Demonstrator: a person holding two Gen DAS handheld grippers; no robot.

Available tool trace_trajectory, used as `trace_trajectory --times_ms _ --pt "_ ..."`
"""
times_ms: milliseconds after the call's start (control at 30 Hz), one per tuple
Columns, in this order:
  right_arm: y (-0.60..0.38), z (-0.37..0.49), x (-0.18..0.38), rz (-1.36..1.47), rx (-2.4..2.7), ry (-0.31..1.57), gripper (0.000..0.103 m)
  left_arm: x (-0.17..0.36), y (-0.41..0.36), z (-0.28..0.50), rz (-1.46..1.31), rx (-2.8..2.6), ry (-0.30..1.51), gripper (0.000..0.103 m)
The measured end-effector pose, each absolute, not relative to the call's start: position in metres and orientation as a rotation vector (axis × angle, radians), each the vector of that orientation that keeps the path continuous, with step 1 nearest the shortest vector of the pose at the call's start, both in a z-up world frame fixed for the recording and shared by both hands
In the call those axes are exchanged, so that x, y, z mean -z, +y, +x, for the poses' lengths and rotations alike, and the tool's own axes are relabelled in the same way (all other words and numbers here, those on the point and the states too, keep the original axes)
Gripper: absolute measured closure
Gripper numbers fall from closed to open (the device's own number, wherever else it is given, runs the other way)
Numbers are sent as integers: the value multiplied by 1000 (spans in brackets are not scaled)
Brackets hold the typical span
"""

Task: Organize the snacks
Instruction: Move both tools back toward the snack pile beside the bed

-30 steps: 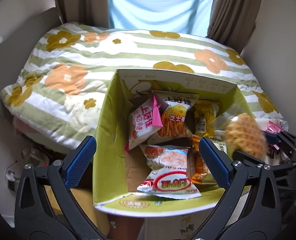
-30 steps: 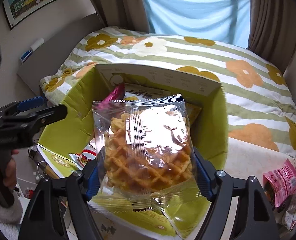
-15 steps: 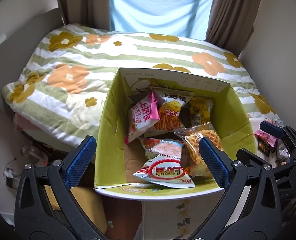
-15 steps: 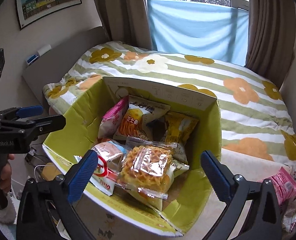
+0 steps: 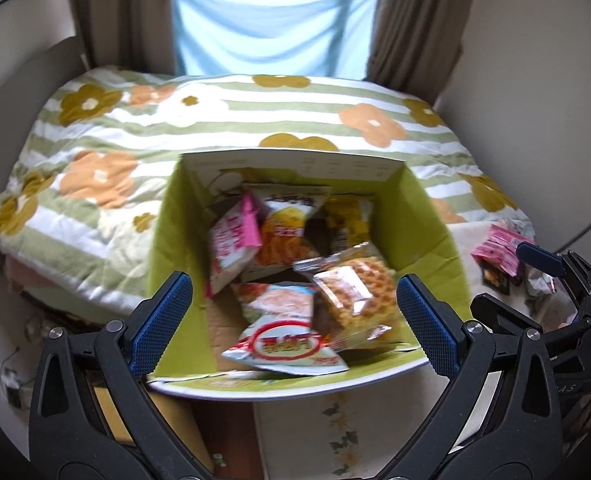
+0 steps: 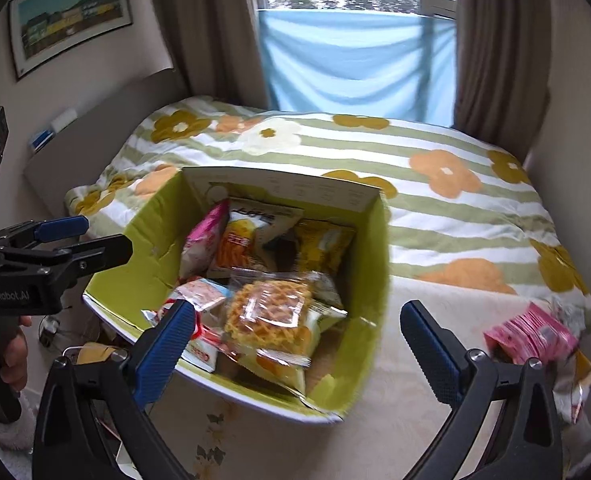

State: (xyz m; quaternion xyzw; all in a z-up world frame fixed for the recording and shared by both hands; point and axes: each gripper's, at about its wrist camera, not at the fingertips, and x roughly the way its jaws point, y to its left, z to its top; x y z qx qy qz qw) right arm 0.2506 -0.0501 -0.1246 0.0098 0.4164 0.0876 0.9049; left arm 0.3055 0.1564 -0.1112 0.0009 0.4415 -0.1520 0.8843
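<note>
A green cardboard box [image 5: 427, 232] [image 6: 151, 232] stands open and holds several snack packets. The clear waffle packet [image 5: 355, 296] [image 6: 271, 312] lies loose on top of them at the near side, beside a red-and-white packet [image 5: 287, 344]. My right gripper [image 6: 298, 308] hangs open above the box's near edge with nothing between its fingers. My left gripper [image 5: 293, 280] is open and empty too, above the box's near left corner. A pink packet [image 6: 531, 336] [image 5: 499, 248] lies outside the box to the right.
The box sits on a cream floral cloth [image 6: 415, 400] against a bed with a striped flower quilt [image 5: 95, 160]. More crumpled wrappers [image 6: 571, 376] lie by the pink packet. A person's hand [image 6: 7, 356] holds the left gripper's handle at the left edge.
My right gripper opened and let go of the waffle packet, which dropped into the box. Both grippers have since drawn back and up from the box.
</note>
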Motion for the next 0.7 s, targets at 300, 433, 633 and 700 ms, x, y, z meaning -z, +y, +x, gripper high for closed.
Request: trace_trajectory --times_ms 300,433,633,700 --pt "-108 222 113 31 -9 818 1 105 82 304 56 454 904 1" --pt "-147 209 110 28 54 812 1 102 31 302 82 509 896 1" --pt "-214 186 113 45 142 829 1 106 -54 297 121 587 916 1" --pt "-236 180 115 53 168 838 1 108 -87 295 134 629 924 1"
